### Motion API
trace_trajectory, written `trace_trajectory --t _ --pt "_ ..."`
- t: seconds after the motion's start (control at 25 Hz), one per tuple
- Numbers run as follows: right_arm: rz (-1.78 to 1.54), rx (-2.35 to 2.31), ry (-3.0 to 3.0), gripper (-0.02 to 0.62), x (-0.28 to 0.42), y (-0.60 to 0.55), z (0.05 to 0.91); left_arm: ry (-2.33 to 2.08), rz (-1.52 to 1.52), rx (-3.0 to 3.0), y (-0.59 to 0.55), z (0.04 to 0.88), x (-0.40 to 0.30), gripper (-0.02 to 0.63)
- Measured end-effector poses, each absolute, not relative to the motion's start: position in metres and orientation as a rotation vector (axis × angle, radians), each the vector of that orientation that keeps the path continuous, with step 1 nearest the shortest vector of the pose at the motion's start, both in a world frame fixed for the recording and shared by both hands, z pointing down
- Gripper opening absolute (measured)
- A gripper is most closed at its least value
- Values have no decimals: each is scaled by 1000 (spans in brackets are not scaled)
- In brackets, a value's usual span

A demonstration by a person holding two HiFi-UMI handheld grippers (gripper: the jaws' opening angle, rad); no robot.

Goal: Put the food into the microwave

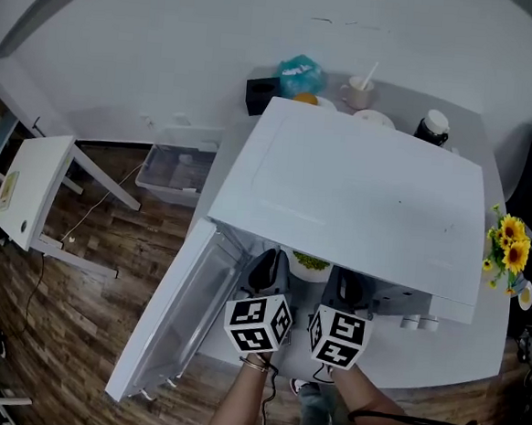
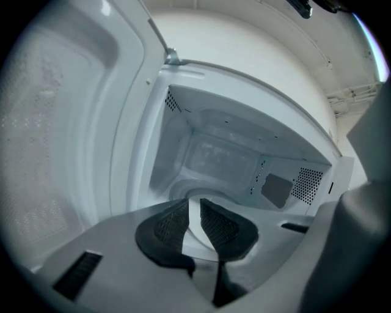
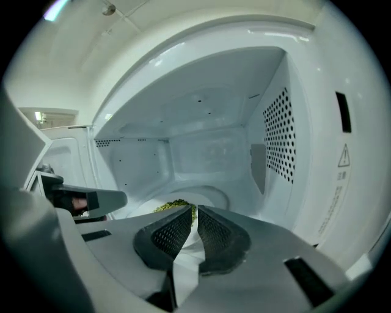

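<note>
A white bowl [image 1: 310, 265] of green food [image 1: 312, 261] hangs at the mouth of the white microwave [image 1: 359, 196], whose door [image 1: 170, 319] is swung open to the left. My left gripper [image 1: 264, 271] is shut on the bowl's left rim and my right gripper [image 1: 348, 289] is shut on its right rim. In the left gripper view the left gripper [image 2: 194, 205] pinches the thin white rim [image 2: 194, 231] in front of the bare cavity. In the right gripper view the right gripper [image 3: 195, 211] clamps the rim [image 3: 186, 257], with green food [image 3: 174, 206] just beyond its pads.
Behind the microwave stand a blue bag [image 1: 300, 75], a black box [image 1: 260, 94], a cup [image 1: 358, 92] and a dark jar [image 1: 431, 126]. Sunflowers [image 1: 509, 243] sit at the right. A plastic bin [image 1: 173, 168] and a white side table [image 1: 29, 188] are on the floor at the left.
</note>
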State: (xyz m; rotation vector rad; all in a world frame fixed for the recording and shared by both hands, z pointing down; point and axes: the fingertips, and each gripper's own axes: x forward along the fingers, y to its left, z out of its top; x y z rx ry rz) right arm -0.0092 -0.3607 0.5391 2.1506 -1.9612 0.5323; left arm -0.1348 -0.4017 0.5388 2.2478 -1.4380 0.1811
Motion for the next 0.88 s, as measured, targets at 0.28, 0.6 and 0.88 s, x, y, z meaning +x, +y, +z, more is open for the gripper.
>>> trace_trajectory --t 0.28,0.6,0.88 --pt "493 2028 -2068 26 -14 -339 524 -1430 228 2262 -366 530 -136 24" --pt "486 1899 -2148 18 -25 -307 502 -1406 244 2272 -325 505 -121 3" --pt "464 1829 -2209 17 -25 -283 482 -1457 184 2238 -293 481 -124 3"
